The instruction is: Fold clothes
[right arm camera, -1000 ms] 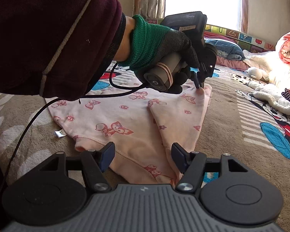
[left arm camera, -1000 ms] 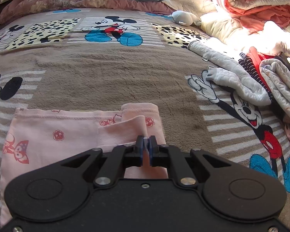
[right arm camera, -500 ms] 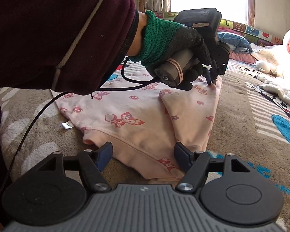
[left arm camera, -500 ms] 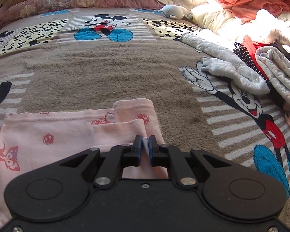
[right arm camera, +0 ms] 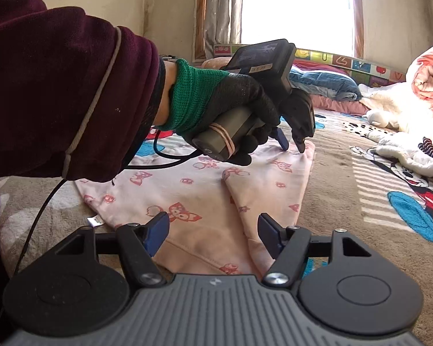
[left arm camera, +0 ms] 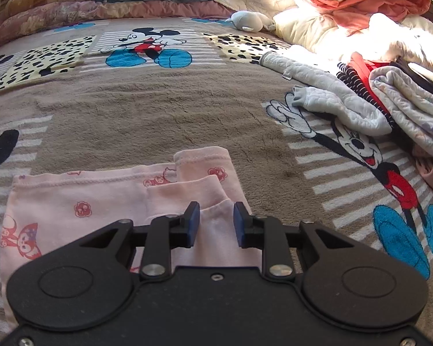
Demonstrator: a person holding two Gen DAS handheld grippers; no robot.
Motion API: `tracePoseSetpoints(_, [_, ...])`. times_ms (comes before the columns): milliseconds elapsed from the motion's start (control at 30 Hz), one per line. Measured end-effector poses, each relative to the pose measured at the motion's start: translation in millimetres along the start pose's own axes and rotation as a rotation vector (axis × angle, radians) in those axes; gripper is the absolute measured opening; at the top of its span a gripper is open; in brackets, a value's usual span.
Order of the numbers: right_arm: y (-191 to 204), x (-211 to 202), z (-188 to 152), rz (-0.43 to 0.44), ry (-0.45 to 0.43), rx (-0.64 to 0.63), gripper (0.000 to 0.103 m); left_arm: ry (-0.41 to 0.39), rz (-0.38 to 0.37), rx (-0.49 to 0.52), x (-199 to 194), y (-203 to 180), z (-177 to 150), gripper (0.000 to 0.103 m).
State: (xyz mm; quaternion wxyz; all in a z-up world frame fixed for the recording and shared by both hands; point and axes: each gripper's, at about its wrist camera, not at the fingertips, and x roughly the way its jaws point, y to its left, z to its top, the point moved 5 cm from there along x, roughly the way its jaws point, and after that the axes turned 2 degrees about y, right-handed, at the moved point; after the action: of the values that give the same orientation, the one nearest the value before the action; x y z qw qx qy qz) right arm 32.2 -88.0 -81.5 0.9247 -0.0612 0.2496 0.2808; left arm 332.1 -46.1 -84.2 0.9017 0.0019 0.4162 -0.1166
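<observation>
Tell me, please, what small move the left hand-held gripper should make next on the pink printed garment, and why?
Probably lift the left hand-held gripper clear and back. Its jaws stand open, with the folded sleeve of the pink printed cotton garment lying loose between them on the brown cartoon-print blanket, so that fold looks laid. The right hand-held gripper is open too, near the hem, ready for the next fold.

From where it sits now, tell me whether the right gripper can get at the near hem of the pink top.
Probably yes: the right gripper is open just above the pink top, with nothing between.
</observation>
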Motion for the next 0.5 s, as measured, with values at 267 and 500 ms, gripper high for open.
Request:
tracePoseSetpoints(267, [-7,4,-5,-0.031,0.013,0.018,0.071,0.032,0.06,0.112,4,-13,-4,0.024])
tracePoseSetpoints(500, [-12,-5,-5,-0.044,0.002,0.045,0.07,-0.058,0.007,-0.094,-75,30,-27,0.026])
